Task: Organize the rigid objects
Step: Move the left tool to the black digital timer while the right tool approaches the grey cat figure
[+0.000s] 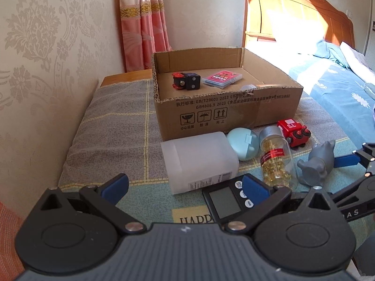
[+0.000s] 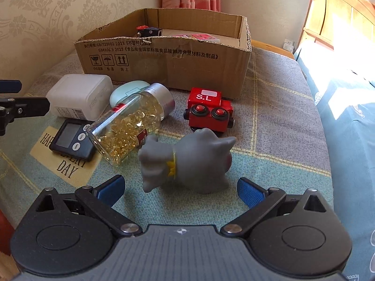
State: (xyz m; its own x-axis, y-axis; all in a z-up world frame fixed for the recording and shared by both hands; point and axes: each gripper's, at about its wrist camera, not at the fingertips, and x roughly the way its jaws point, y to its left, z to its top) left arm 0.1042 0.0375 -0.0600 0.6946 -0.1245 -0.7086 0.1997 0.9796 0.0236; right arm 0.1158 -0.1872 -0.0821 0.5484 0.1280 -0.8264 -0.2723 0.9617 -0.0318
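Rigid objects are lying loose on a cloth-covered counter [image 2: 281, 98] before an open cardboard box [image 2: 168, 70], which is already holding a dark toy block [image 1: 186, 81] and a pink card case [image 1: 222, 79], presumably as the collection point. Left to right: the left claw [image 1: 186, 187] is hovering released over a white plastic container [image 1: 199, 161] and a digital timer [image 1: 226, 201]; a capsule bottle [image 2: 131, 126] is lying on its side; the right claw [image 2: 180, 190], fingers spread, is straddling a toppled grey figurine [image 2: 187, 164], apparently lining up a grasp; a red toy engine [image 2: 208, 110] is waiting just beyond.
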